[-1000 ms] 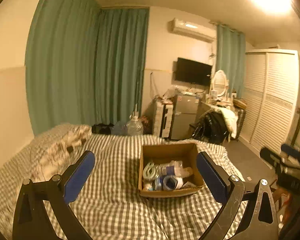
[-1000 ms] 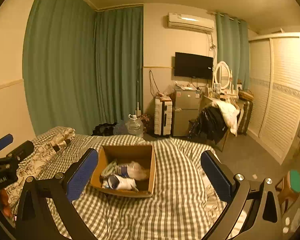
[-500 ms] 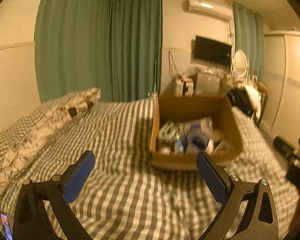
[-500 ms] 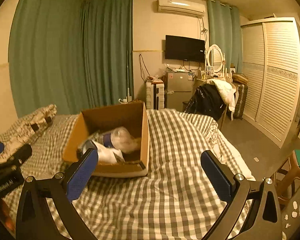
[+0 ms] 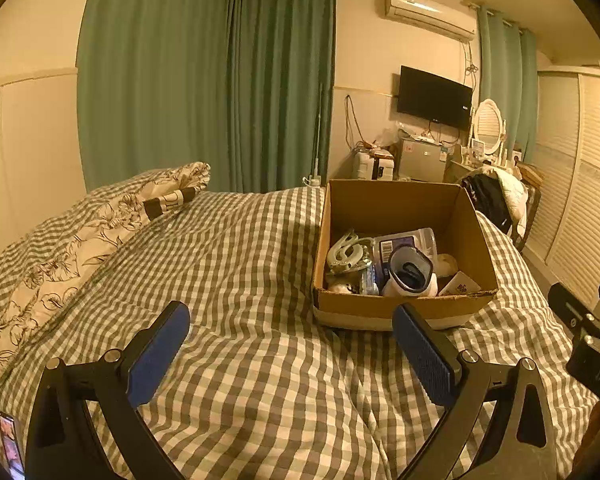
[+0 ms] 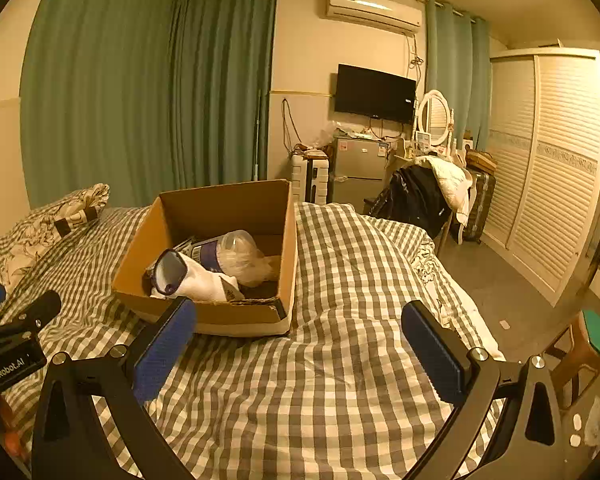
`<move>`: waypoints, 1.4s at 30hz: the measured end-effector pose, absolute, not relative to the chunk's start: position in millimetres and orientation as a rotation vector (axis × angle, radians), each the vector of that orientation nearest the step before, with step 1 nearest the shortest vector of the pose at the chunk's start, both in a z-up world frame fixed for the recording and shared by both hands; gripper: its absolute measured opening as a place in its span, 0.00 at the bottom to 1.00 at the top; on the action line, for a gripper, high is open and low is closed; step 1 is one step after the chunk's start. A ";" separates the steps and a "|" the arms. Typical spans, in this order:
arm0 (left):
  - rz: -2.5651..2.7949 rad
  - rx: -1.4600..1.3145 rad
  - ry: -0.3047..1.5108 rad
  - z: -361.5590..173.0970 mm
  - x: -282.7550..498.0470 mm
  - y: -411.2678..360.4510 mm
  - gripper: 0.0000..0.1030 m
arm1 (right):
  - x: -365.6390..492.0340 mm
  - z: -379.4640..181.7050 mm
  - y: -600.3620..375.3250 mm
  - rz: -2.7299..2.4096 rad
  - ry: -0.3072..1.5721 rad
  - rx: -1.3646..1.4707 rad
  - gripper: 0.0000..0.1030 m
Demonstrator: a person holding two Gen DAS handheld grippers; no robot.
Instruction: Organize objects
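An open cardboard box [image 5: 396, 312] [image 6: 220, 316] sits on the green checked bed cover [image 5: 252, 264] [image 6: 340, 280]. Inside lie a white sock with a dark cuff [image 5: 410, 276] [image 6: 188, 276], a clear plastic bottle with a purple label [image 5: 404, 242] [image 6: 232, 256], a pale ring-shaped item [image 5: 346, 254] and a small printed card [image 5: 460, 286]. My left gripper [image 5: 292, 330] hovers open over the cover, its right finger just in front of the box. My right gripper [image 6: 300, 328] is open too, its left finger close to the box's near wall. Both hold nothing.
A floral pillow [image 5: 80, 240] lies at the bed's left. Beyond the bed stand a small fridge [image 6: 356, 168], a suitcase [image 6: 310, 178], a chair with clothes [image 6: 424, 196] and a white louvred wardrobe [image 6: 548, 168]. A stool with a green seat [image 6: 594, 334] stands at right.
Both grippers have dropped and moved closer to the bed over the last second; the box now looms larger and sits just beyond the fingers. Both stayed open.
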State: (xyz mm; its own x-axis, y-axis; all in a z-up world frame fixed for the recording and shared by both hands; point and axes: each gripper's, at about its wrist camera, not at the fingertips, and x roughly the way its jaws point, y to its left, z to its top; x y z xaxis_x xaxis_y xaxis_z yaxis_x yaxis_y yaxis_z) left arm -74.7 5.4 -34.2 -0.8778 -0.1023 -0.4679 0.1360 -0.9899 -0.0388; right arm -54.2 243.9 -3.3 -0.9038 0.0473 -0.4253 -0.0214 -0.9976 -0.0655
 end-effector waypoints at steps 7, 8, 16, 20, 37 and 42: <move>-2.931 0.706 0.133 -30.0 -72.2 1.6 1.00 | -54.4 -5.9 237.3 3.029 -0.134 -0.683 1.00; -2.930 0.704 0.130 -30.0 -72.3 1.6 1.00 | -54.9 -6.4 237.0 3.027 -0.136 -0.688 1.00; -2.928 0.699 0.101 -28.7 -71.0 4.0 1.00 | -57.0 -9.8 235.0 3.025 -0.136 -0.710 1.00; -2.924 0.693 0.085 -27.9 -70.4 5.7 1.00 | -57.0 -10.4 235.0 3.023 -0.133 -0.711 1.00; -2.908 0.693 0.060 -28.7 -70.2 7.0 1.00 | -56.4 -12.0 234.0 3.019 -0.143 -0.727 1.00; -2.907 0.689 0.045 -28.9 -69.6 7.3 1.00 | -58.0 -13.2 234.0 3.017 -0.147 -0.733 1.00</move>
